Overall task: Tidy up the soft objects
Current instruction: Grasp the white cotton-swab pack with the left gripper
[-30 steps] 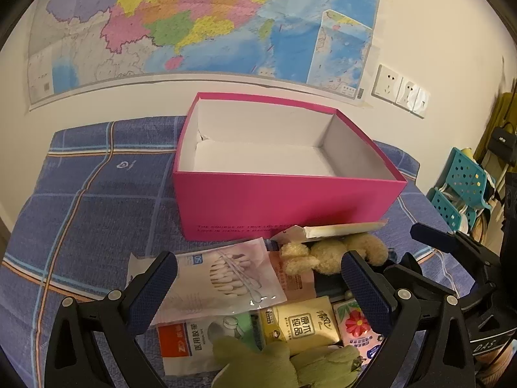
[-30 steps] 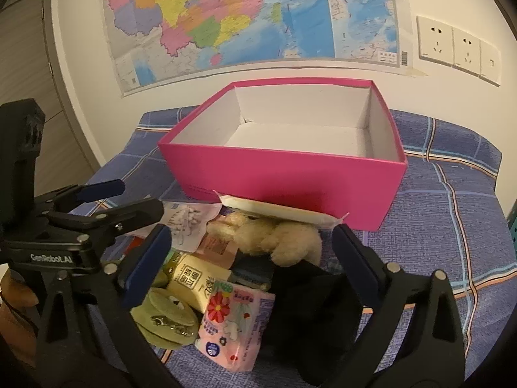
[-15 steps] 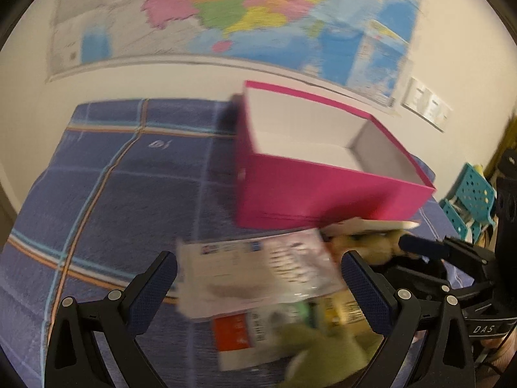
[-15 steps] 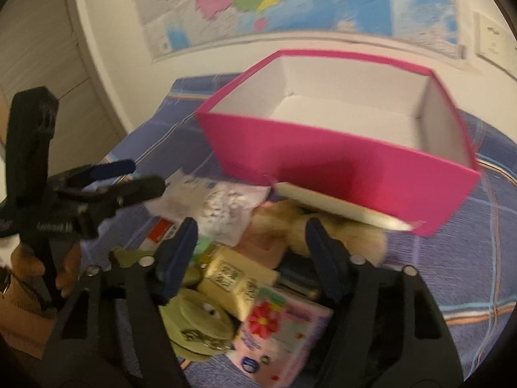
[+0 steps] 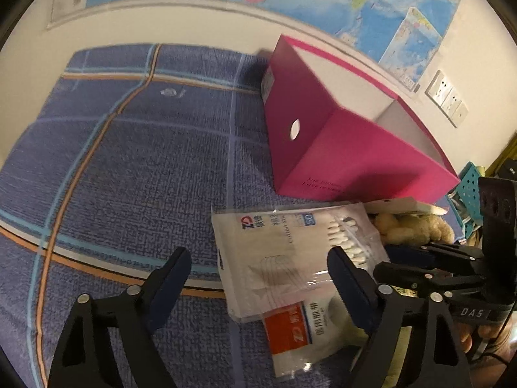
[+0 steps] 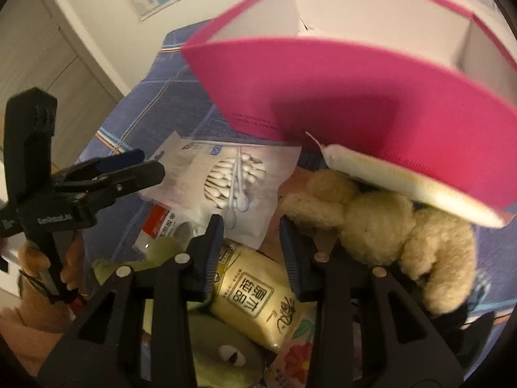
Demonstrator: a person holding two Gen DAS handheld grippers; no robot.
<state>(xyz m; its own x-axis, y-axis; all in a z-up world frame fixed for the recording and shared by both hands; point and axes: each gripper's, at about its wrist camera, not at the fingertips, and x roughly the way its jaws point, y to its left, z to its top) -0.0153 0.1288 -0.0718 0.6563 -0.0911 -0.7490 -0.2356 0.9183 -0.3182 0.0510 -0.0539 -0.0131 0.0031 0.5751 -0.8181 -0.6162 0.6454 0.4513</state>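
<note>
Home room: wall map (image 5: 371,3), wall sockets (image 5: 447,98), checked blue tablecloth (image 5: 129,161).

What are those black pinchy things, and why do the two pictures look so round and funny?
A person holds a pinching tool in each hand. A small round-eyed camera on each tool took one picture, which bends everything. The left tool hovers over a bag of cotton swabs. The right tool has just been closing above a gold tissue pack; neither holds anything yet. A fuzzy tan toy lies nearby on the blue checked cloth. The pink box behind them looks empty.
</note>
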